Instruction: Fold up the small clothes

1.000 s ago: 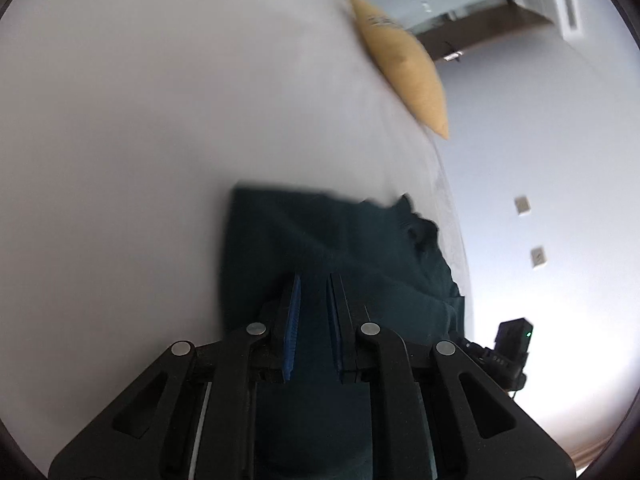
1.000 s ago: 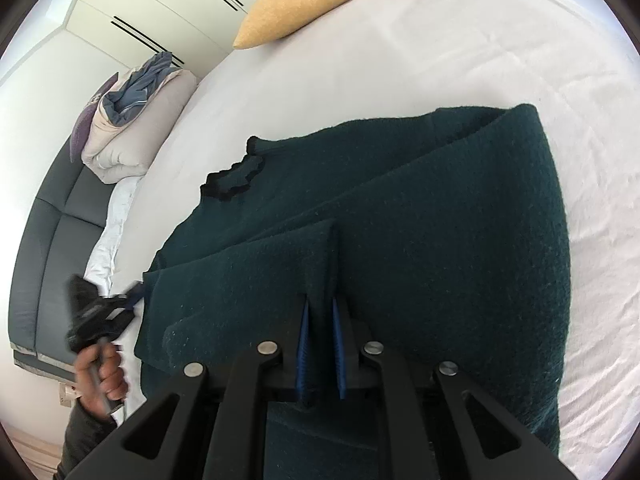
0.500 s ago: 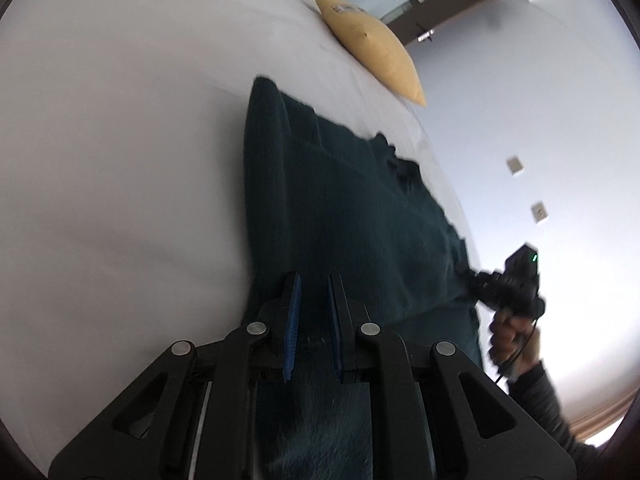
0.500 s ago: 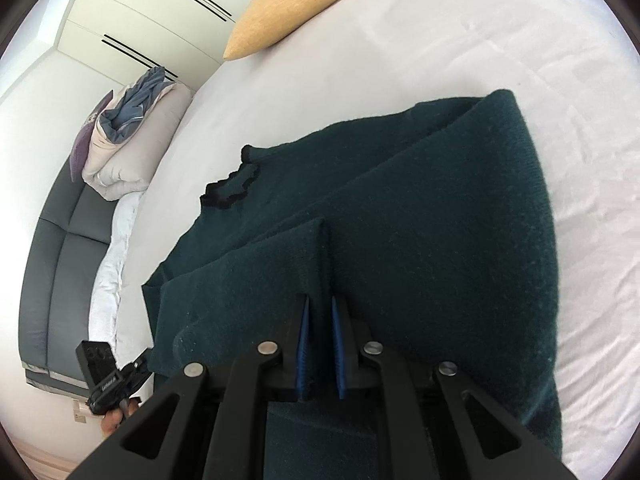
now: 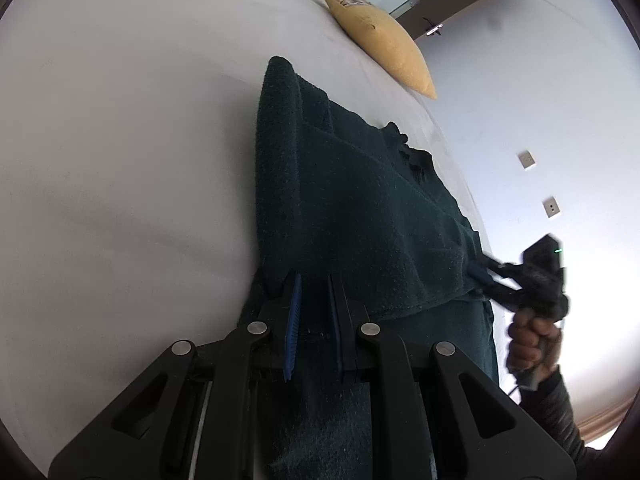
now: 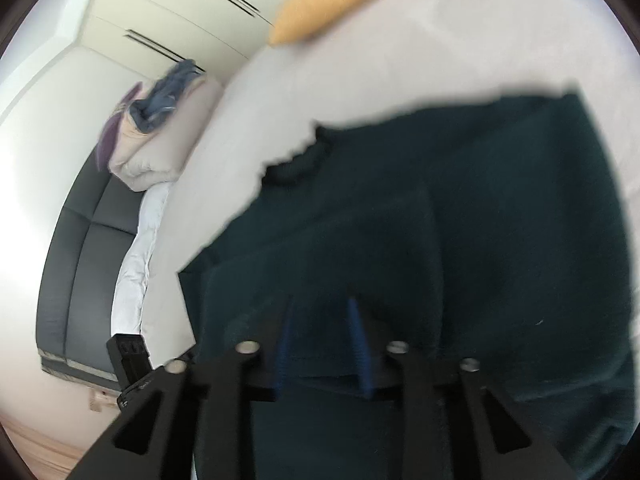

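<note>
A dark green knitted sweater point(image 5: 360, 216) lies on the white bed, partly folded, its dark collar point(image 5: 412, 152) toward the pillow end. My left gripper point(image 5: 314, 284) sits at the sweater's near edge with its blue pads a little apart and cloth between them. In the right wrist view the sweater point(image 6: 480, 220) fills the frame, blurred by motion. My right gripper point(image 6: 320, 304) has its jaws parted over the cloth, with a fold lying between them. The right gripper also shows in the left wrist view point(image 5: 486, 276), at the sweater's far corner.
A yellow pillow point(image 5: 380, 36) lies at the head of the white bed point(image 5: 120, 140). A pile of bedding and clothes point(image 6: 160, 128) sits on a dark grey sofa point(image 6: 80, 260) beside the bed. The left gripper's body point(image 6: 128, 360) shows at the bed edge.
Both grippers have carried the sweater's edge over the garment. The right gripper's jaws have widened from a tight pinch and that view is now motion-blurred. The left pads have parted slightly.
</note>
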`<control>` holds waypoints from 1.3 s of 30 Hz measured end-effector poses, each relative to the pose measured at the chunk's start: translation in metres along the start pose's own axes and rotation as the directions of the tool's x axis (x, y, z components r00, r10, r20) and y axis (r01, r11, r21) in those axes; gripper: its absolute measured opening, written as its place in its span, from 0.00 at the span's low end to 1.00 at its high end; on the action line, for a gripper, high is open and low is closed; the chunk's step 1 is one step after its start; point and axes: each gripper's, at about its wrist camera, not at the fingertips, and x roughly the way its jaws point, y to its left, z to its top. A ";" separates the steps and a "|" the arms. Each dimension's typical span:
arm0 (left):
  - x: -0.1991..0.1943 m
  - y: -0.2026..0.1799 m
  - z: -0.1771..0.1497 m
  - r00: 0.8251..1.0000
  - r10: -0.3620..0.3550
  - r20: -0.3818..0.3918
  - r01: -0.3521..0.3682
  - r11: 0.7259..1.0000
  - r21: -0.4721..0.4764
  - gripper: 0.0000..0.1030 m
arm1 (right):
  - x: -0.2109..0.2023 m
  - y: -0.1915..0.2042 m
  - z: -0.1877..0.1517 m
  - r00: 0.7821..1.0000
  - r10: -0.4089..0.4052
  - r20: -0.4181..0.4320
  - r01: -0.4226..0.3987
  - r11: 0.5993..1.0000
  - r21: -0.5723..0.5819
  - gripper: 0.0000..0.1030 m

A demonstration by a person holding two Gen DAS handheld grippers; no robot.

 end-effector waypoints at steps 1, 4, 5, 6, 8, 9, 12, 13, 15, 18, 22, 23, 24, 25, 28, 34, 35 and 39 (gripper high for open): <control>-0.003 -0.001 -0.001 1.000 0.005 0.001 -0.005 1.000 -0.001 0.12 | 0.002 -0.012 -0.001 1.000 0.023 0.008 -0.023 0.999 0.042 0.22; -0.023 -0.011 -0.010 1.000 0.024 0.012 -0.024 1.000 0.014 0.13 | -0.017 -0.036 -0.009 0.995 0.074 0.065 -0.083 0.986 0.144 0.19; -0.030 -0.016 -0.016 1.000 0.015 0.008 -0.015 1.000 0.022 0.13 | -0.033 -0.036 -0.015 0.995 0.036 0.091 -0.047 0.991 0.125 0.25; -0.038 -0.020 -0.023 1.000 0.003 0.006 -0.003 1.000 0.030 0.13 | -0.049 -0.034 -0.020 0.994 -0.006 0.112 -0.006 0.995 0.099 0.32; -0.056 -0.032 -0.042 1.000 0.001 0.004 -0.001 0.998 0.060 0.25 | -0.080 -0.030 -0.034 0.985 -0.059 0.160 0.049 0.997 0.064 0.56; -0.064 -0.036 -0.051 1.000 -0.001 0.006 0.001 0.998 0.069 0.51 | -0.099 -0.028 -0.044 0.983 -0.045 0.176 0.038 0.998 0.041 0.56; -0.097 -0.046 -0.087 0.998 -0.037 0.054 0.033 0.997 0.064 0.84 | -0.139 -0.029 -0.075 0.982 -0.016 0.186 0.015 1.000 0.008 0.56; -0.105 -0.048 -0.099 0.998 -0.058 0.040 0.055 0.996 0.064 0.84 | -0.150 -0.029 -0.088 0.983 -0.014 0.184 0.015 1.000 -0.003 0.57; -0.118 -0.049 -0.121 0.997 -0.082 0.011 0.081 0.995 0.050 0.84 | -0.169 -0.033 -0.117 0.987 -0.010 0.160 0.013 1.000 -0.018 0.58; -0.128 -0.048 -0.152 0.995 -0.092 -0.045 0.094 0.995 0.033 0.84 | -0.187 -0.049 -0.158 0.994 -0.028 0.102 0.029 1.000 -0.012 0.62; -0.138 -0.042 -0.190 0.993 -0.068 -0.101 0.071 0.997 0.029 0.84 | -0.208 -0.079 -0.204 0.997 -0.044 0.056 0.041 0.998 0.047 0.62; -0.141 -0.038 -0.197 0.993 -0.065 -0.101 0.067 0.998 0.013 0.84 | -0.213 -0.087 -0.215 0.997 -0.049 0.054 0.045 0.997 0.070 0.62; -0.144 -0.034 -0.202 0.993 -0.066 -0.096 0.066 0.998 -0.003 0.84 | -0.218 -0.094 -0.223 0.997 -0.061 0.056 0.056 0.995 0.088 0.62; -0.147 -0.030 -0.207 0.994 -0.065 -0.092 0.064 0.998 -0.018 0.84 | -0.223 -0.101 -0.230 0.996 -0.070 0.063 0.063 0.993 0.103 0.62; -0.152 -0.021 -0.216 0.996 -0.048 -0.069 0.044 0.998 -0.052 0.84 | -0.235 -0.119 -0.247 0.993 -0.082 0.081 0.069 0.986 0.150 0.62; -0.148 -0.020 -0.224 0.990 -0.048 -0.130 0.042 0.998 -0.045 0.84 | -0.237 -0.129 -0.258 0.998 -0.037 0.043 0.030 0.986 0.165 0.62; -0.147 -0.022 -0.225 0.989 -0.046 -0.142 0.041 0.998 -0.038 0.84 | -0.235 -0.128 -0.260 0.999 -0.029 0.033 0.023 0.986 0.163 0.62; -0.144 -0.024 -0.230 0.983 -0.046 -0.180 0.044 0.999 -0.015 0.84 | -0.236 -0.131 -0.265 0.999 0.006 0.032 -0.011 0.985 0.172 0.62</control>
